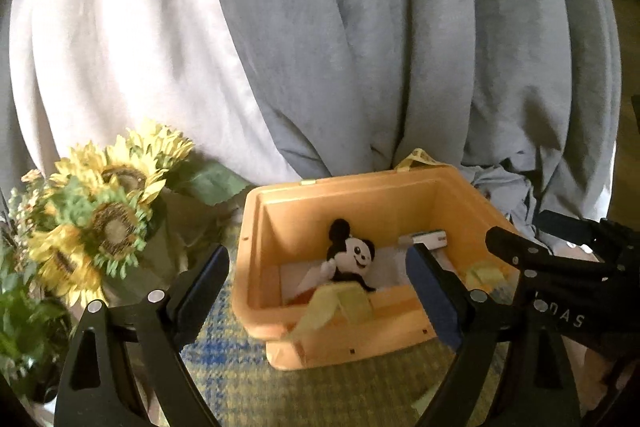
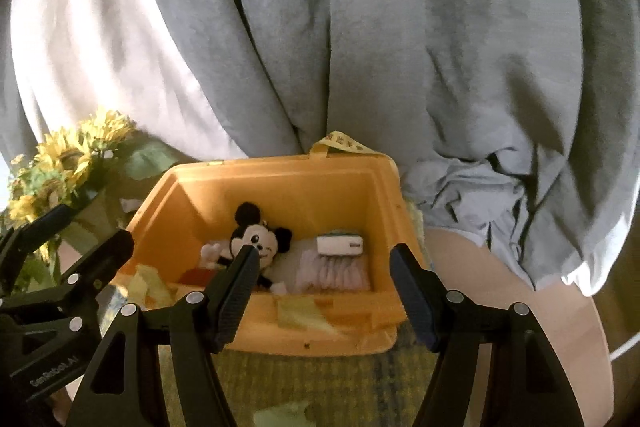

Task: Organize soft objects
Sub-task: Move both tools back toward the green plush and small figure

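- At nine o'clock in my left wrist view stands a bunch of sunflowers [image 1: 108, 211], just beside the bin's left wall.
- My left claw [image 1: 320, 279] hangs spread wide with nothing between its fingers; the near edge of the orange bin [image 1: 360, 187] sits in the gap.
- The mouse plush [image 1: 352, 259] lies inside that bin, at twelve o'clock from my left claw and a little beyond the fingertips, apart from both.
- Its long axis runs slantwise: the round black ears point toward eleven o'clock and the body trails toward five, with the face turned up toward me.
- A yellow cloth [image 1: 340, 303] drapes over the bin's near rim, right below the plush.
- My right claw [image 1: 520, 255] shows at three o'clock in the same view, hovering over the bin's right corner.
- From my right wrist view, my right claw [image 2: 320, 263] is also spread wide and holds nothing.
- There the plush [image 2: 256, 239] sits at eleven o'clock, partly hidden behind my left finger [image 2: 236, 291]; I cannot tell whether they touch.
- To the right of the plush, between my fingers, lies a white brush [image 2: 340, 245] on a folded pale cloth [image 2: 340, 273].
- Behind the bin hangs a grey curtain [image 2: 360, 27].
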Motion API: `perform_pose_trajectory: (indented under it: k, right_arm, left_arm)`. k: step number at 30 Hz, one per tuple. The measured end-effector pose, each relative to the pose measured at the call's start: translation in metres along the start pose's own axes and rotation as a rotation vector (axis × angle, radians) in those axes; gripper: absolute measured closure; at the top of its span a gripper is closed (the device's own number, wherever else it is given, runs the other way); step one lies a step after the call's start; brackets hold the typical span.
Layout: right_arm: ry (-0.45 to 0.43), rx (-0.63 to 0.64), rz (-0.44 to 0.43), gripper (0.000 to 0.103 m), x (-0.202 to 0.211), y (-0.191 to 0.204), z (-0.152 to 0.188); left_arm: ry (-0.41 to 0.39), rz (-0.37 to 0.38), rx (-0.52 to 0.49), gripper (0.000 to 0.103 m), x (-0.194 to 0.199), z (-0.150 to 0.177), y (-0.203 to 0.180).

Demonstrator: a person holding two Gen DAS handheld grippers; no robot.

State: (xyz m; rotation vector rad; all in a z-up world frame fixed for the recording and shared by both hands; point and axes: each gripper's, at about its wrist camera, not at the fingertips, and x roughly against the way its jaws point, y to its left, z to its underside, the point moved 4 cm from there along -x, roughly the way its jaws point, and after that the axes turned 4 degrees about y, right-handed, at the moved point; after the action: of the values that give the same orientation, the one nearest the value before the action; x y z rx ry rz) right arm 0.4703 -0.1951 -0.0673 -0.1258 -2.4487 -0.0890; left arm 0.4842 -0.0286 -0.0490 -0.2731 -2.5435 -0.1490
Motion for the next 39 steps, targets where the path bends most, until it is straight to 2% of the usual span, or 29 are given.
perform_pose_trajectory:
  k: [7, 17, 26, 31, 39]
  right_arm:
    - [-0.021, -0.011, 0.010, 0.034, 0.028, -0.006, 0.024]
    - [-0.050, -0.030, -0.031, 0.032, 0.061, -0.007, 0.054]
    - [-0.094, -0.014, -0.010, 0.031, 0.094, -0.007, 0.077]
    - [-0.124, -0.006, 0.014, 0.031, 0.106, -0.007, 0.087]
    - [-0.104, 0.008, -0.015, 0.031, 0.105, -0.011, 0.106]
  left_arm:
    - [-0.023, -0.020, -0.005, 0.012, 0.031, 0.022, -0.008]
    - [-0.039, -0.041, 0.019, 0.012, 0.073, 0.051, -0.013]
    - [-0.067, -0.060, 0.009, 0.012, 0.104, 0.074, -0.020]
    - [-0.056, -0.046, 0.010, 0.011, 0.110, 0.091, -0.023]
    - [-0.029, -0.049, 0.001, 0.011, 0.109, 0.119, -0.037]
